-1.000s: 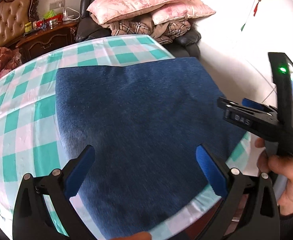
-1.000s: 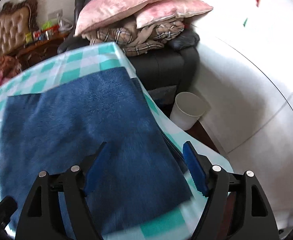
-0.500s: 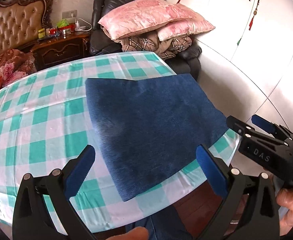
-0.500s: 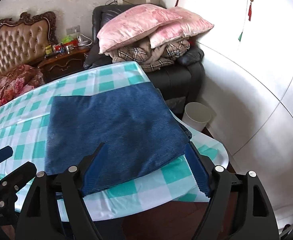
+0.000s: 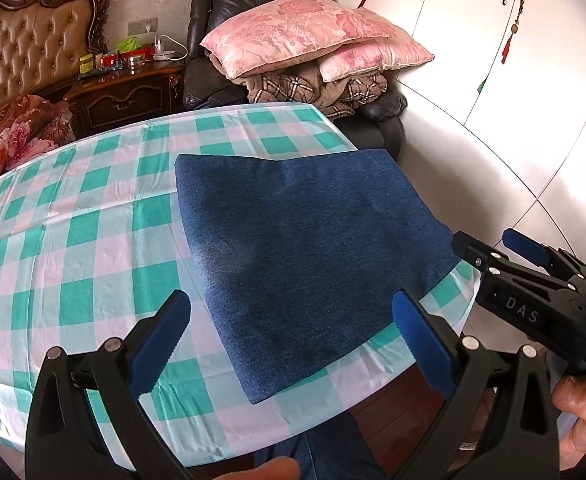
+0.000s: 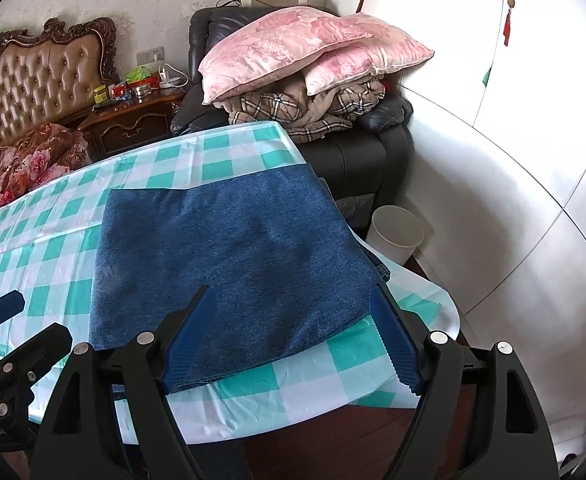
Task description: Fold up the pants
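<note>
Folded pants [image 5: 305, 256]: blue denim, laid flat as a squarish stack on the bench [image 5: 93, 240], toward its 3 o'clock edge; in the right wrist view [image 6: 229, 256] lower layers peek out along the stack's 3 o'clock side.

Bench cover: teal-and-white checked cloth, draped over the edge.

Left hand-held gripper [image 5: 289, 344]: jaws spread wide, blue pads apart, nothing between them; raised clear of the pants, at 6 o'clock from the stack.

Right hand-held gripper [image 6: 289, 344]: jaws likewise wide apart and empty, at 6 o'clock from the stack. It also shows in the left wrist view [image 5: 525, 276] at 3 o'clock, off the bench edge, held by the person's hand [image 5: 581, 404].

Wastebasket [image 6: 397, 234]: white, round, on the floor at 3 o'clock from the bench, beside the armchair; its contents cannot be made out.

Armchair [image 6: 357, 156]: dark leather, at 12 o'clock beyond the bench, carrying a plaid blanket [image 6: 293, 114] with two pink floral pillows [image 6: 293, 46] stacked on top.

Nightstand [image 6: 133, 124]: dark carved wood, at 11 o'clock, its top crowded with small items and a charger cable.

Bed headboard [image 6: 37, 84]: tufted tan, carved frame, at 10 o'clock, with a red floral quilt [image 6: 25, 160] below.
</note>
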`<state>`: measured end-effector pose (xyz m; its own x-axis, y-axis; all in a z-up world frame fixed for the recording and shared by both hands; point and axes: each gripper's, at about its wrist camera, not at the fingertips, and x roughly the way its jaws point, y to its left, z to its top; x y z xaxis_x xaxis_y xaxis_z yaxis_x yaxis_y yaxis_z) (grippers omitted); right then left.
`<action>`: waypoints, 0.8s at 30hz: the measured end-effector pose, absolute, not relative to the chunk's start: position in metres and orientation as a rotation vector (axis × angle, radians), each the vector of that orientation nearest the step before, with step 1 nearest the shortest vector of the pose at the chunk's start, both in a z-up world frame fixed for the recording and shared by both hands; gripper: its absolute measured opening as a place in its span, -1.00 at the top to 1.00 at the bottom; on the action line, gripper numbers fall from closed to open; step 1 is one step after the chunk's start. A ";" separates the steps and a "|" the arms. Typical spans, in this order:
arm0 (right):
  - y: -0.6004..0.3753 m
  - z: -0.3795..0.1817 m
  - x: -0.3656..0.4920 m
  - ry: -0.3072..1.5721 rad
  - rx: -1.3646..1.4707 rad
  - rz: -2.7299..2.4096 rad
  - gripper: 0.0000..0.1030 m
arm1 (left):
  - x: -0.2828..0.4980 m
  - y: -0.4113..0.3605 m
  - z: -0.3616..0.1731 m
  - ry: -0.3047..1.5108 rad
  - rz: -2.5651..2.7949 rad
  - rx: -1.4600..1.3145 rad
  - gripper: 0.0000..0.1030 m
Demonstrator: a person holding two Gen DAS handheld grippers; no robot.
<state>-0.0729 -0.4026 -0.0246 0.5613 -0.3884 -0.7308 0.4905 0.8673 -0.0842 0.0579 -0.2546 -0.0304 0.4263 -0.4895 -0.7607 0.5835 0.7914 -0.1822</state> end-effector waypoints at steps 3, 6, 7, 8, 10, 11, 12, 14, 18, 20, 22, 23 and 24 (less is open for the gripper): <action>-0.403 -0.025 -0.073 0.826 0.136 -0.520 -0.47 | 0.058 -0.255 -0.031 0.910 -0.674 0.118 -0.96; -0.403 -0.025 -0.073 0.825 0.136 -0.519 -0.47 | 0.059 -0.256 -0.031 0.910 -0.673 0.121 -0.96; -0.403 -0.025 -0.073 0.824 0.136 -0.520 -0.47 | 0.060 -0.257 -0.032 0.910 -0.673 0.122 -0.96; -0.404 -0.025 -0.073 0.824 0.136 -0.518 -0.47 | 0.060 -0.258 -0.032 0.915 -0.676 0.120 -0.96; -0.405 -0.026 -0.072 0.824 0.139 -0.517 -0.47 | 0.060 -0.258 -0.032 0.914 -0.676 0.121 -0.96; -0.404 -0.025 -0.072 0.825 0.137 -0.519 -0.47 | 0.060 -0.258 -0.032 0.914 -0.676 0.123 -0.96; -0.404 -0.025 -0.073 0.825 0.137 -0.518 -0.47 | 0.060 -0.259 -0.032 0.914 -0.677 0.123 -0.96; -0.404 -0.025 -0.073 0.825 0.138 -0.519 -0.47 | 0.060 -0.260 -0.032 0.913 -0.677 0.125 -0.96; -0.405 -0.026 -0.071 0.826 0.140 -0.519 -0.47 | 0.059 -0.263 -0.031 0.912 -0.679 0.132 -0.96; -0.405 -0.026 -0.071 0.826 0.140 -0.519 -0.47 | 0.059 -0.264 -0.030 0.912 -0.680 0.132 -0.96; -0.406 -0.026 -0.072 0.826 0.140 -0.519 -0.47 | 0.059 -0.264 -0.030 0.912 -0.679 0.133 -0.96; -0.406 -0.026 -0.072 0.826 0.141 -0.519 -0.47 | 0.059 -0.265 -0.030 0.911 -0.679 0.134 -0.96; -0.406 -0.026 -0.072 0.826 0.141 -0.519 -0.47 | 0.059 -0.265 -0.030 0.912 -0.680 0.133 -0.96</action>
